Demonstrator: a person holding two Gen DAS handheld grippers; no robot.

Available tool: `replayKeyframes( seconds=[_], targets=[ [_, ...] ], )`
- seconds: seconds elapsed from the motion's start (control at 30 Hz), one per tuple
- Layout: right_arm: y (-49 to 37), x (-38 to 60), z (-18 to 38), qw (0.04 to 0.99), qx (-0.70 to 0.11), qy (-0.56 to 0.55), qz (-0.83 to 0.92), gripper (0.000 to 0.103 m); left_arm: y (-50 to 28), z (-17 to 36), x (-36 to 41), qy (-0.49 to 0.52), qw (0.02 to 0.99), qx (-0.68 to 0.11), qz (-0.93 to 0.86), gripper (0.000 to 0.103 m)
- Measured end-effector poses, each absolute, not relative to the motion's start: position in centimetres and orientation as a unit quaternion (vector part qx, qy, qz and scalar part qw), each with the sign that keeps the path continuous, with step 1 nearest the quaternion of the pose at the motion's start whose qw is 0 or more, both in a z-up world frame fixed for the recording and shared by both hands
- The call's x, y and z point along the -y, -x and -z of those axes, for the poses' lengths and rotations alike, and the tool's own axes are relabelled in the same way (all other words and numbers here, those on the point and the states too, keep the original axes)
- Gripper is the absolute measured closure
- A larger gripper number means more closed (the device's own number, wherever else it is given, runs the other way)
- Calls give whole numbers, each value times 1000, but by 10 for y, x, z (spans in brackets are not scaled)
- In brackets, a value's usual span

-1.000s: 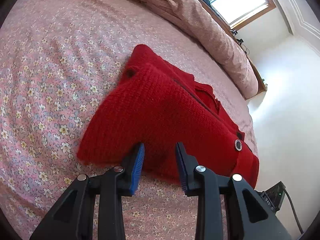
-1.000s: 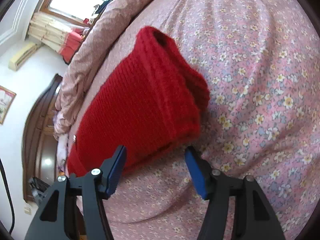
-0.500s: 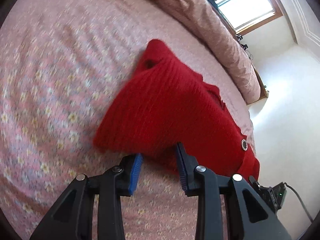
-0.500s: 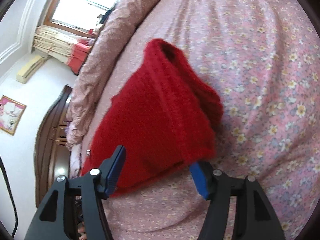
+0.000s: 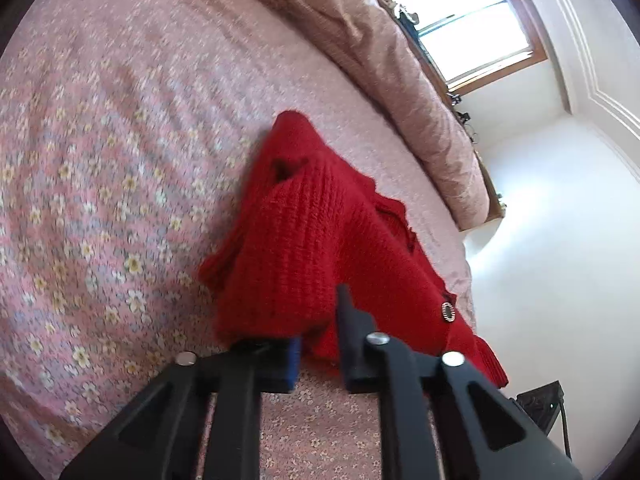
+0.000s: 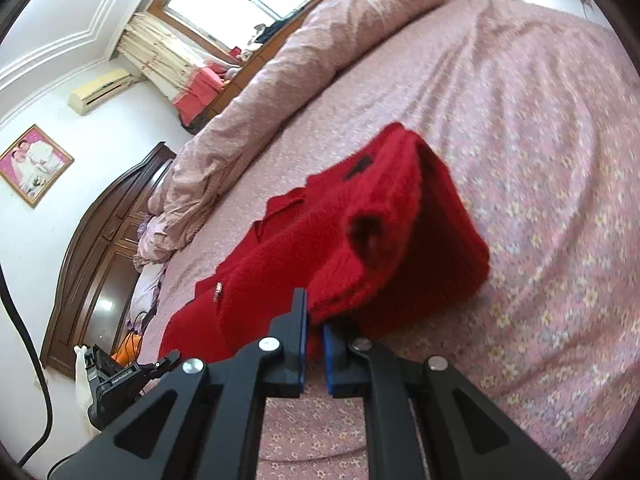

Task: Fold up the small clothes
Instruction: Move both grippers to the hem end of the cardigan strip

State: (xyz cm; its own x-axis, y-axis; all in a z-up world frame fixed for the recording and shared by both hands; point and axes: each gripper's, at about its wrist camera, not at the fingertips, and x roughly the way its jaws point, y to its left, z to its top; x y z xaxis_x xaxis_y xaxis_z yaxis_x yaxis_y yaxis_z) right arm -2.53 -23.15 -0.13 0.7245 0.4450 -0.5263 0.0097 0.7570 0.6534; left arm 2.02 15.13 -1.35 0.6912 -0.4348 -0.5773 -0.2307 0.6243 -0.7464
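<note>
Both pairs of jaws, open around the hem a second ago, have now closed: my left gripper (image 5: 318, 338) and my right gripper (image 6: 315, 344) each pinch the near edge of the red knitted cardigan (image 5: 320, 248), pads pressed on the knit with only fabric between them. Left side: near hem bunched and gathered at the pads, where it lay flat before. Right side: the folded edge has come up off the bed (image 6: 540, 160), the thick doubled layers now tenting above the floral sheet with shadow under them. I read this as the start of the next fold: near edge taken at two points, ready to be carried over toward the far end of the garment. Rest of the cardigan lies on the sheet beyond the pads, reaching toward the bed's edge, one round button (image 5: 448, 312) showing on the front. Further off, a rolled pink quilt (image 6: 280, 92) lies along the far side of the bed. Beyond it, a bright window (image 5: 476, 24), out of play.
</note>
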Motion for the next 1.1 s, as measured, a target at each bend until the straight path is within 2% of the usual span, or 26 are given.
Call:
replayKeyframes(
  seconds=[0.07, 0.43, 0.77, 0.87, 1.1],
  targets=[
    [22, 232, -2, 871, -346, -323, -129, 97, -20, 9, -153, 423, 817, -384, 70, 103],
    [-6, 237, -42, 893, -302, -303, -141, 97, -80, -67, -144, 320, 865, -377, 88, 103],
    [-69, 233, -37, 903, -311, -276, -109, 96, -148, -68, -126, 207, 874, -436, 56, 103],
    [-88, 232, -27, 902, -334, -259, -84, 91, -162, -65, -124, 185, 870, -456, 32, 103],
    [-104, 240, -6, 891, -359, -272, -64, 58, -173, -73, -127, 183, 872, -453, 27, 96]
  ],
)
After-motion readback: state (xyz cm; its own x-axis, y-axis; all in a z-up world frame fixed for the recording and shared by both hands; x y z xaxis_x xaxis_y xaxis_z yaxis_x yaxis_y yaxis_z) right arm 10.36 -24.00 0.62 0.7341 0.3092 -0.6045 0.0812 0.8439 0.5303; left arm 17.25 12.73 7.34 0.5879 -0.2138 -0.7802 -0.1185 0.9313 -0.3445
